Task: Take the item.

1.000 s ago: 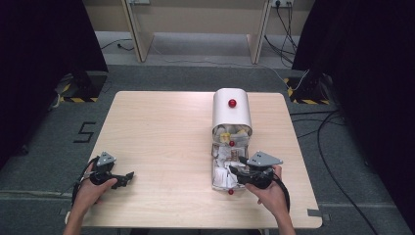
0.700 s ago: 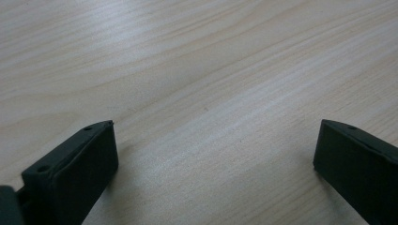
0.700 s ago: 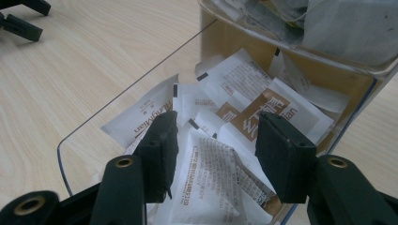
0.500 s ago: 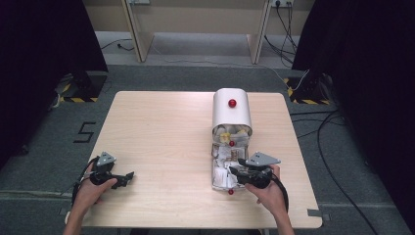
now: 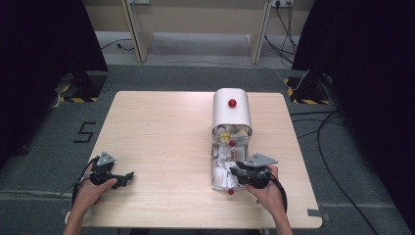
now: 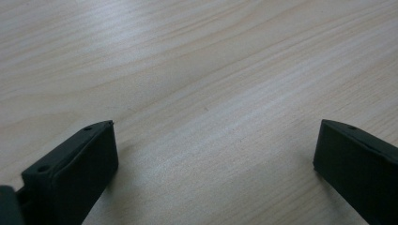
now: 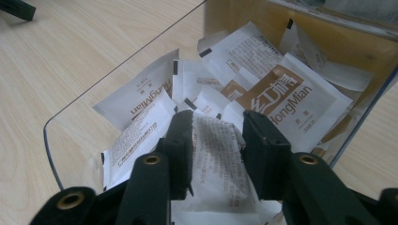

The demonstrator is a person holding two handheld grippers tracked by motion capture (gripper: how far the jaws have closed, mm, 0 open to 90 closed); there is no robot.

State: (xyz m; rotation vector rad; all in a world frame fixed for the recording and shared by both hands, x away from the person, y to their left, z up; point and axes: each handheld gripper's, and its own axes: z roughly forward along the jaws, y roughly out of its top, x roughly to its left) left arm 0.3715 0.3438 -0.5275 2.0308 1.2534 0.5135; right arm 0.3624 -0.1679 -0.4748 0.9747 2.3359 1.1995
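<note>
A silver box (image 5: 231, 115) with a red knob (image 5: 232, 103) lies on the table, its clear flap (image 7: 70, 126) folded out flat toward me. Several white and brown sachets (image 7: 281, 96) have spilled onto the flap. My right gripper (image 7: 218, 117) reaches in from the near side (image 5: 236, 171); its jaws have just been closing and now pinch one white sachet (image 7: 216, 154) by its side edges. My left gripper (image 5: 128, 175) rests on bare wood near the table's front left, open, with nothing between its jaws (image 6: 216, 126).
The wooden table (image 5: 161, 132) stretches bare between the two hands. A second red knob (image 5: 230, 192) sits at the flap's near end. Beyond the table there are cables on the floor and cabinet legs.
The right gripper's jaws have drawn closer together over the sachets on the flap. Both hands have stayed almost where they were.
</note>
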